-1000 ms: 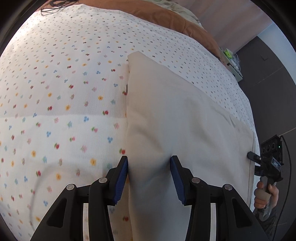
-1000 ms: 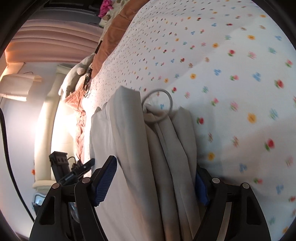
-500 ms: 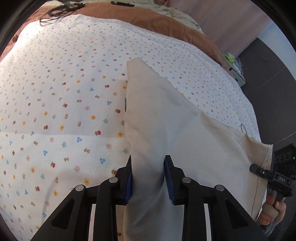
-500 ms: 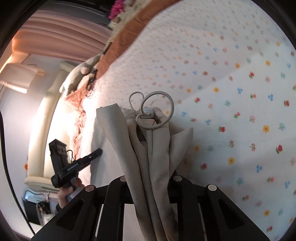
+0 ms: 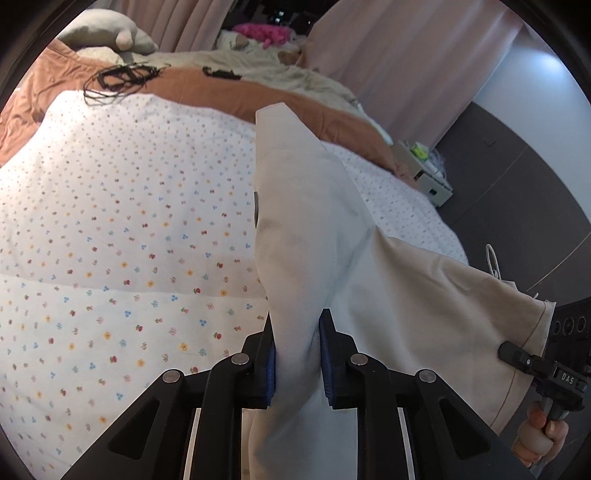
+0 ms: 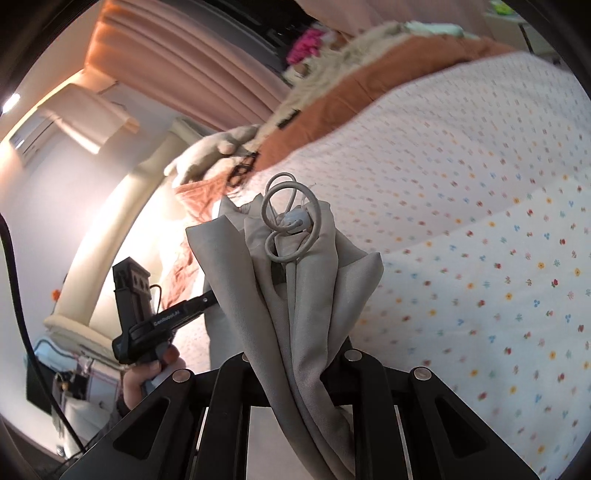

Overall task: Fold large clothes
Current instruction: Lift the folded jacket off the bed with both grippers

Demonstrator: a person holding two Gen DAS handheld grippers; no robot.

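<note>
A large beige garment (image 5: 314, 229) is lifted off the flowered bedsheet (image 5: 122, 236). My left gripper (image 5: 297, 354) is shut on one end of it, and the cloth rises in a peak ahead of the jaws. My right gripper (image 6: 295, 373) is shut on the bunched waistband end (image 6: 295, 280), where a looped grey drawstring (image 6: 291, 221) sticks up. The right gripper's body shows at the right edge of the left wrist view (image 5: 554, 365). The left gripper's body shows at the left of the right wrist view (image 6: 144, 317).
A brown blanket (image 5: 192, 88) and a grey plush toy (image 5: 107, 35) lie at the bed's far end, with a black cable (image 5: 118, 77) on the blanket. Pink curtains (image 5: 388, 55) hang behind. A small white bedside unit (image 5: 428, 177) stands right of the bed.
Both grippers closed on the garment, which lay flat on the bed a second ago. They have since raised it well above the sheet.
</note>
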